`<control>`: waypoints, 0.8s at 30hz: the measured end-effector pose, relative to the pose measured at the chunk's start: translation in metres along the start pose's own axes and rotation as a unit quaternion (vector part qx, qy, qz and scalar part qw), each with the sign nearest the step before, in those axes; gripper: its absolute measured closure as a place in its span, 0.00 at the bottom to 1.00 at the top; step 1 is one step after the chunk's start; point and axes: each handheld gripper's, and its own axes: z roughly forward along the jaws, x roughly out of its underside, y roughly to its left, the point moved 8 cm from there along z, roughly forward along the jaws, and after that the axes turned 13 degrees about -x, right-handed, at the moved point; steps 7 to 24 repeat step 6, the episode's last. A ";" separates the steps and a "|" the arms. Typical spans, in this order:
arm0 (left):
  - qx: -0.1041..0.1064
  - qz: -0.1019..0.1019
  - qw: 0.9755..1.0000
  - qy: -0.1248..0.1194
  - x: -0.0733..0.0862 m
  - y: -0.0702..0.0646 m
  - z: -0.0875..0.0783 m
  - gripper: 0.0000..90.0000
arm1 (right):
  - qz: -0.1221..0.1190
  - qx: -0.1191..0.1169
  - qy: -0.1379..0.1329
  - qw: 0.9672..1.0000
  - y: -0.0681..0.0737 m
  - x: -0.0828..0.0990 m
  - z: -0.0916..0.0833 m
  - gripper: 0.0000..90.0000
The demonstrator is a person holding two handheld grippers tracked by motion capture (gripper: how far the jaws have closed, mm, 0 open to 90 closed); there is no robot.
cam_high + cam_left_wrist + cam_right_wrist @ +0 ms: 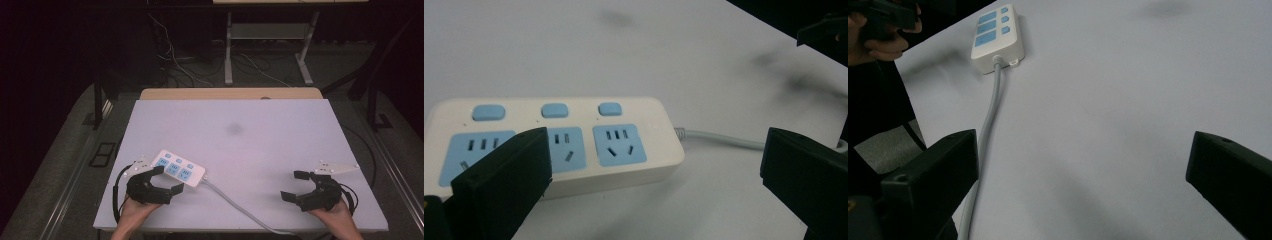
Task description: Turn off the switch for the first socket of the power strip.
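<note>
One power strip (178, 170) | three sockets, three switches | perhaps untouched

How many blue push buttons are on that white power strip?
3. On the power strip they sit in a row along its far edge, one above each blue socket: left button, middle button, right button, nearest the cable.

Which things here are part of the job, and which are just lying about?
In the job:
- white plastic power strip with blue sockets
- its grey cable
- left gripper, open beside the strip
- right gripper, open

Lying about:
- loose cables on the floor
- metal table legs behind
</note>
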 end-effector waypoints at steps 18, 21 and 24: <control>0.002 -0.002 1.000 0.001 0.010 -0.002 0.001 0.00 | -0.001 0.000 0.001 1.000 0.000 0.000 0.000 0.00; 0.002 -0.002 1.000 0.001 0.010 -0.002 0.001 0.00 | -0.001 0.000 0.001 1.000 0.000 0.000 0.000 0.00; 0.002 -0.002 1.000 0.001 0.010 -0.002 0.001 0.00 | -0.001 0.000 0.001 1.000 0.000 0.000 0.000 0.00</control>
